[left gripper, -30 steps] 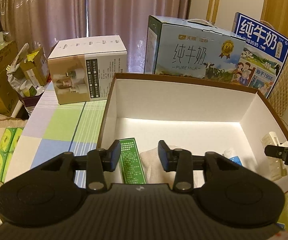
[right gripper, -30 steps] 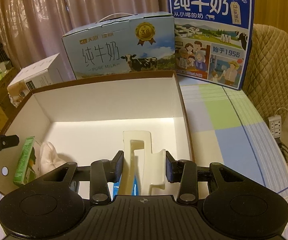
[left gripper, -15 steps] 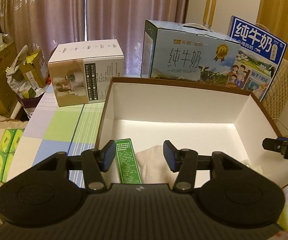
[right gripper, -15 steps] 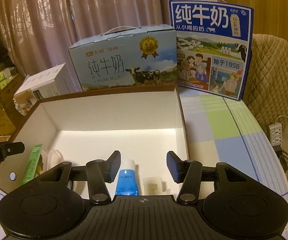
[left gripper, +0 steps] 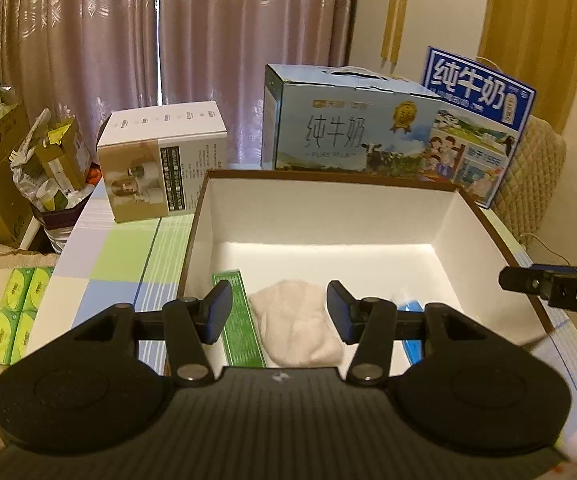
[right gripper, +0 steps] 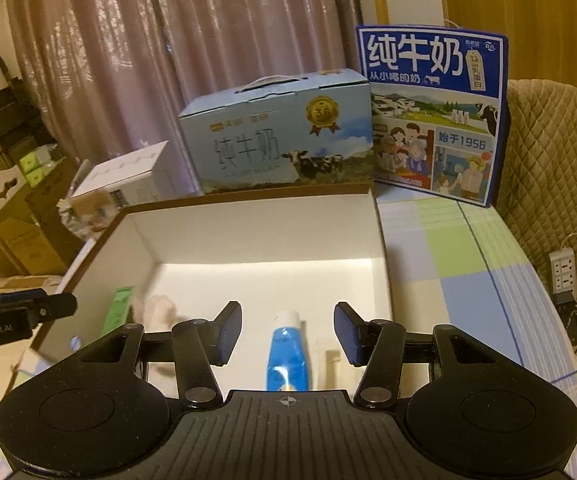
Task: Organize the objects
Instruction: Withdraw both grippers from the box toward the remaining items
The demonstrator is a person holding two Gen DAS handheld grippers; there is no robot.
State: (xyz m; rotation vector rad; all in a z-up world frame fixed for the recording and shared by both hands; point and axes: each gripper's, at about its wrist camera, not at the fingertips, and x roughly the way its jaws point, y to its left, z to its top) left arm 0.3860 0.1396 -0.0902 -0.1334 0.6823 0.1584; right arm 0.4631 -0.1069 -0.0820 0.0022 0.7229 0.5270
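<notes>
From the left wrist view, we judge the packing step nearly done: the open box point(left gripper: 204, 216) on the checked surface point(left gripper: 100, 264) already holds a green carton point(left gripper: 237, 312), a pale folded cloth point(left gripper: 296, 328) and a blue tube point(left gripper: 410, 320), laid side by side along its near wall. Our left gripper point(left gripper: 275, 312) hovers above them, level and pointing forward, jaws apart and empty. The next move, we judge, calls for finding anything left outside.

From the right wrist view, our right gripper point(right gripper: 287, 330) hangs over the box's point(right gripper: 380, 248) near right part, jaws apart and empty, the blue tube point(right gripper: 286, 356) lying below and between them beside a cream piece point(right gripper: 333, 364) we cannot identify.
</notes>
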